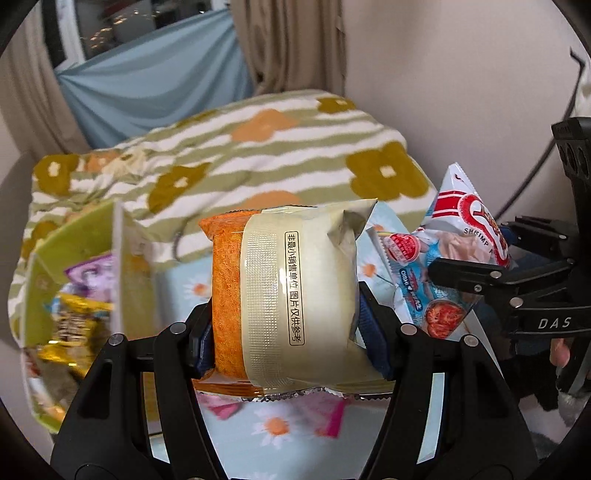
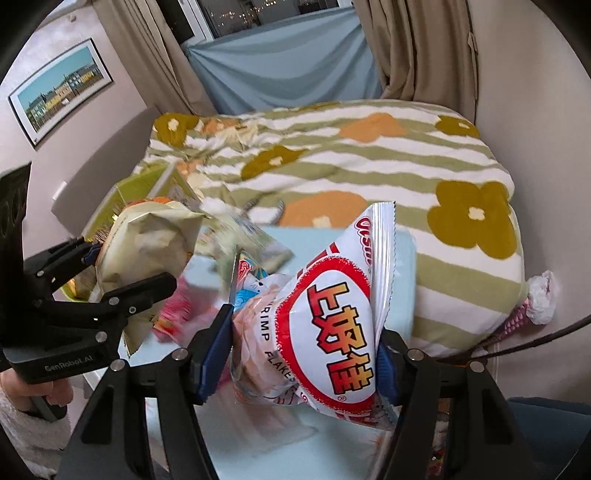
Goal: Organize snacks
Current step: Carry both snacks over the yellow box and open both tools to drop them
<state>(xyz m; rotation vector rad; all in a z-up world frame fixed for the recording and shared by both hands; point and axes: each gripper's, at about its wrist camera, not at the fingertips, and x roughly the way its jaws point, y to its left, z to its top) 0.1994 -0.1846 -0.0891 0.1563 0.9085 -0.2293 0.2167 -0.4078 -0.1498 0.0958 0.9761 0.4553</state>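
Left gripper [image 1: 284, 325] clamps cream-orange packet [image 1: 295, 291]; green box [image 1: 74, 266] off its left. Right gripper [image 2: 306, 354] grips shrimp-flakes bag [image 2: 325, 325], jaws pressing both sides.

This is a bedroom in a home. A bed [image 2: 461, 155] fills the middle of both views, covered with a green-and-white striped blanket [image 1: 258, 155] patterned with flowers. Beige curtains [image 2: 417, 48] hang beside a window [image 2: 258, 11] behind it, a blue sheet [image 2: 288, 62] is draped below the glass, and a framed picture [image 2: 59, 88] hangs on the wall.
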